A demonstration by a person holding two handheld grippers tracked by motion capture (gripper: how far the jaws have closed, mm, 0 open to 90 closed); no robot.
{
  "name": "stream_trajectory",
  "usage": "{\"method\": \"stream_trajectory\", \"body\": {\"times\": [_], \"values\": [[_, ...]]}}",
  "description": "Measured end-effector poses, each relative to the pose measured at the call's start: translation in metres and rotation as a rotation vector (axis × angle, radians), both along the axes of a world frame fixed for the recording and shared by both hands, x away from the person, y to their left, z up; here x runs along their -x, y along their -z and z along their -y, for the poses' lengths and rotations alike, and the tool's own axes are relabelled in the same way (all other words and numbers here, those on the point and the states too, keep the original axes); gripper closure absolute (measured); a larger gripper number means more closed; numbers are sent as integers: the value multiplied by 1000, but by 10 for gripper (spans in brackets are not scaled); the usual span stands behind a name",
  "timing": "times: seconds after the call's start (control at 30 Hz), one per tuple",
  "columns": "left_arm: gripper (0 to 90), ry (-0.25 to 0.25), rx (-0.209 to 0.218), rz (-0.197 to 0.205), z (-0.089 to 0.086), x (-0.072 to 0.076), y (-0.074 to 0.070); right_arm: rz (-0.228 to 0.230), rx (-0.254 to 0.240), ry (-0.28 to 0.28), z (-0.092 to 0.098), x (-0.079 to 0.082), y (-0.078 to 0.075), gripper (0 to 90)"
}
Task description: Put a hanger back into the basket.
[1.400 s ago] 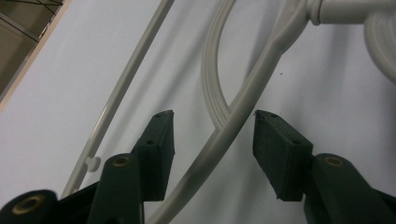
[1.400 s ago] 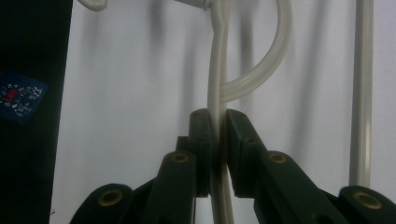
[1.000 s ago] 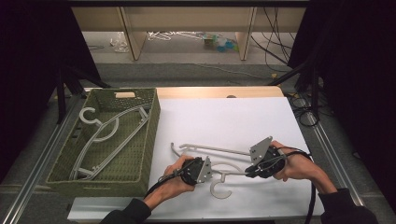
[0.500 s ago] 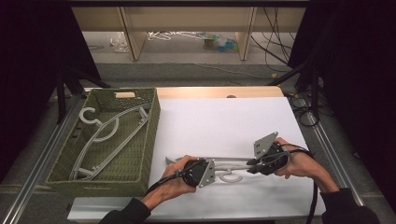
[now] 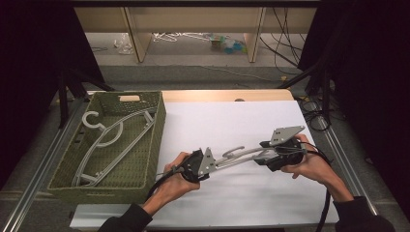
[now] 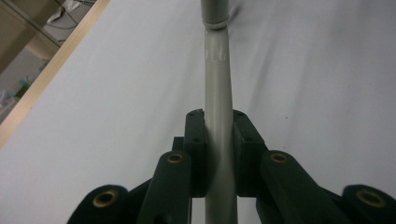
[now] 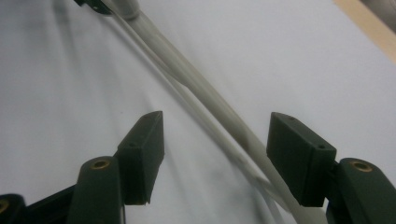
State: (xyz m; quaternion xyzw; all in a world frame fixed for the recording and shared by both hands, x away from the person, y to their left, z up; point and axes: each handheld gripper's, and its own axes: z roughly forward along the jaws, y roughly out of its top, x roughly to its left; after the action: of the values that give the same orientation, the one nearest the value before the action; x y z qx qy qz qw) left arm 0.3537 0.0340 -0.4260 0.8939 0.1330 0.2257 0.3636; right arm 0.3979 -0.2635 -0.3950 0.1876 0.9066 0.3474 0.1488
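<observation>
Left gripper view: left claw (image 6: 218, 140) clamps smooth grey plastic hanger (image 6: 217, 107); right claw (image 7: 215, 144) has just spread apart.

I'm scanning all three views and I can't read any lettering, label, brand mark or number anywhere; nothing printed shows up sharp enough for me to make out from here.

Grey hanger (image 5: 241, 155), black grippers, green woven basket (image 5: 153, 140), white table (image 5: 232, 121).
</observation>
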Motion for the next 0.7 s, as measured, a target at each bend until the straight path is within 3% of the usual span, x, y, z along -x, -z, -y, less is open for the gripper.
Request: {"method": "stream_trajectory", "body": {"times": [0.1, 0.17, 0.3, 0.43, 0.57, 0.67, 0.7], "values": [[790, -59, 63, -58, -9, -5, -8, 2, -23, 21, 4, 0, -4, 352], [790, -71, 73, -73, -12, -7, -10, 1, -46, 23, 5, 2, -5, 352], [790, -106, 148, -145, -21, -11, -17, 4, -68, 46, 6, 6, -4, 342], [790, -120, 194, -172, -26, -12, -24, 25, -87, 67, 6, 9, -2, 322], [790, -123, 238, -173, -33, -13, -33, 11, -117, 96, 7, 14, 0, 293], [790, -135, 279, -188, -40, -15, -40, 13, -119, 93, 9, 21, 3, 247], [790, -140, 313, -207, -42, -15, -42, 17, -124, 97, 10, 22, 4, 248]]}}
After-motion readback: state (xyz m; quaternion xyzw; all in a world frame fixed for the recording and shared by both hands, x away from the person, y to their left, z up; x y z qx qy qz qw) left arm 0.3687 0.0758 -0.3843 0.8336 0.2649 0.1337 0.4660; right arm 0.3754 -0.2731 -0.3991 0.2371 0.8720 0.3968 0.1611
